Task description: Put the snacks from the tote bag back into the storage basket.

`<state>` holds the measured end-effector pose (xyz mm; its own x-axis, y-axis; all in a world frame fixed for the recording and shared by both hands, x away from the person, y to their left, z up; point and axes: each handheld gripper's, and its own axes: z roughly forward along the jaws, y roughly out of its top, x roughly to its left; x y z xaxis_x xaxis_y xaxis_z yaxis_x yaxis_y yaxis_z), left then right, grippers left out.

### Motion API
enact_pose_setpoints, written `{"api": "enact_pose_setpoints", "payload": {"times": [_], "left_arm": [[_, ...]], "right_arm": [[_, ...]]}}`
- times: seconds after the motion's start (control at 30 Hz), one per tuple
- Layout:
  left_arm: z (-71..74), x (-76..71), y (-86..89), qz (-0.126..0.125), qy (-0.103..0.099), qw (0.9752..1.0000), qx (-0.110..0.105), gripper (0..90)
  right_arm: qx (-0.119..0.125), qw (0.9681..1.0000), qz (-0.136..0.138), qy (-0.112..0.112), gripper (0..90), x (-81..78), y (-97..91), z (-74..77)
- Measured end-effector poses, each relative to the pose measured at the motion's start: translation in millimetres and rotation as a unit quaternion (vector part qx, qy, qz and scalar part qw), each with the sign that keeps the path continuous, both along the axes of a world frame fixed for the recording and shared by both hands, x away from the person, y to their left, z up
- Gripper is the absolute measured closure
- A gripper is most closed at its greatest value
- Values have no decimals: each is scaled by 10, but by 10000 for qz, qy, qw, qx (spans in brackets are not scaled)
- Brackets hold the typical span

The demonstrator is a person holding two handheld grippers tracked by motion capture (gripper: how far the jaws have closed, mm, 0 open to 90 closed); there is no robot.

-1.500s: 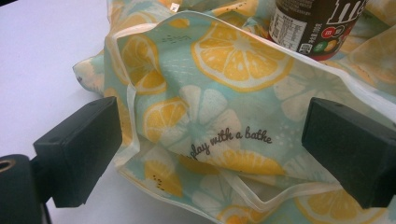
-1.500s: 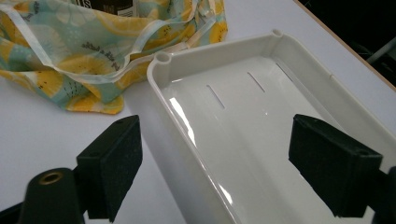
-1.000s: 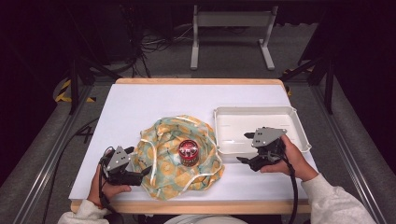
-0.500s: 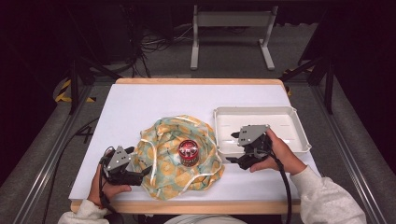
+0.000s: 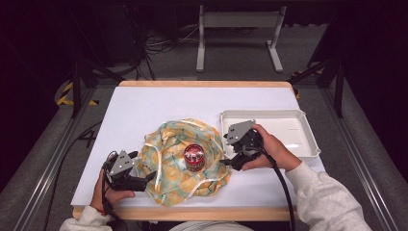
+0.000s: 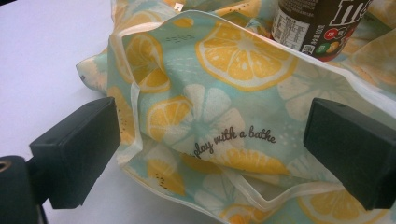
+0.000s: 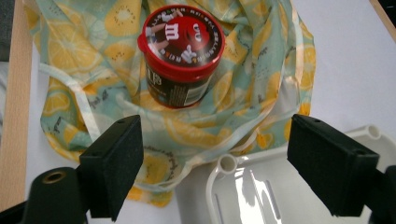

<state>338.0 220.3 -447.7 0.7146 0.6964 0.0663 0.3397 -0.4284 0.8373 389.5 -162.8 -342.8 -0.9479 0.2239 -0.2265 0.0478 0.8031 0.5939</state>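
High view: a person at a white worktop (image 5: 159,103) works 2 hand-held grippers around a lemon-print fabric bag (image 5: 168,154) spread flat, with a red-lidded candy jar (image 5: 193,157) standing upright on its middle. The left gripper (image 5: 144,181) rests at the bag's near-left edge, apparently to steady or lift the cloth there; in the left gripper view its fingers (image 6: 74,151) stand apart with a fold of the fabric (image 6: 210,126) between them, the pads not pressing on it. The right gripper (image 5: 230,161) sits just beside the bag's right edge, over the near-left corner of a white tray (image 5: 308,130). In the right gripper view its fingers (image 7: 114,158) gape, having just been opening, with nothing between them and the jar (image 7: 180,51) straight ahead. The jar likely sits centred so the cloth can be drawn up around it, each gripper taking 1 side.
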Motion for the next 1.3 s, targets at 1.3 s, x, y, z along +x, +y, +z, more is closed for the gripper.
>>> {"api": "enact_pose_setpoints", "payload": {"times": [1.3], "left_arm": [[-14,-21,16,-111,17,9999,-38,46]], "right_arm": [[-1026,9907,513,732,144,299,989,-316]]}}
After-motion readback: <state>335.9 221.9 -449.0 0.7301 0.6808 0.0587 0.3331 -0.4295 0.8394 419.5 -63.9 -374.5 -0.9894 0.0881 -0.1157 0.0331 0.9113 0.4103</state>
